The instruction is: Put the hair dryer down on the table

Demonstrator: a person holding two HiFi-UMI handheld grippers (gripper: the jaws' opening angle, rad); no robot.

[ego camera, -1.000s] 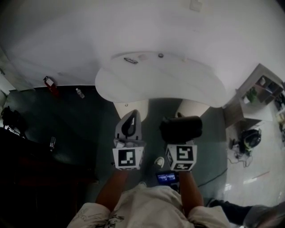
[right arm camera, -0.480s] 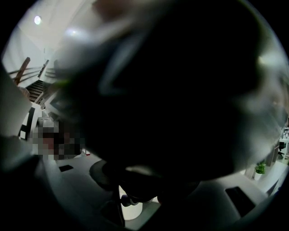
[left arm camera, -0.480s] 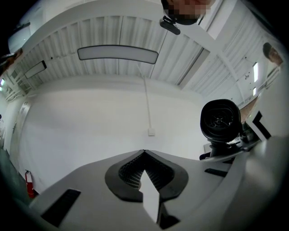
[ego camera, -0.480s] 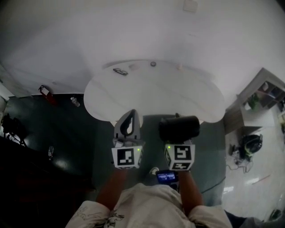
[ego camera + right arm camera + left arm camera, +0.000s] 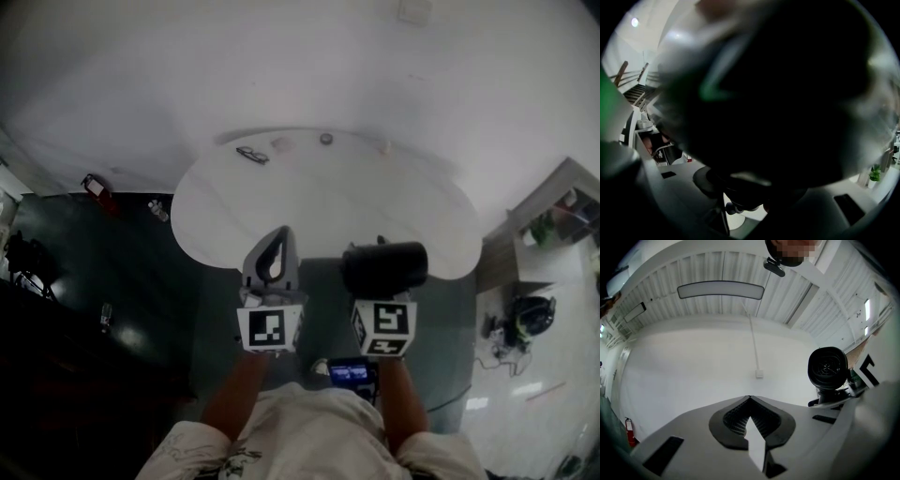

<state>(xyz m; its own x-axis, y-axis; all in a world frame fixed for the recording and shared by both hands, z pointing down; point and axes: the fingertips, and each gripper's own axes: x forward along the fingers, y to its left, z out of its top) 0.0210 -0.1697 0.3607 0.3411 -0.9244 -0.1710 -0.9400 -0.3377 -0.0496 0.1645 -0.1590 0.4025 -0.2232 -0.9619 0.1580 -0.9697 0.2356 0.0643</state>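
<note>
I read the hair dryer (image 5: 384, 269) as matte black against the plain white table (image 5: 319, 202). The left gripper (image 5: 280, 236) is pale grey. Its cube (image 5: 272, 330) is white with black square markers, and the second cube (image 5: 384, 328) at 5 o'clock has the same pattern. The floor (image 5: 141, 281) at 8 o'clock is dark teal. At 10 o'clock I see a red fire extinguisher (image 5: 97, 186). The shirt (image 5: 300, 436) at 6 o'clock is cream with a dark print.
</note>
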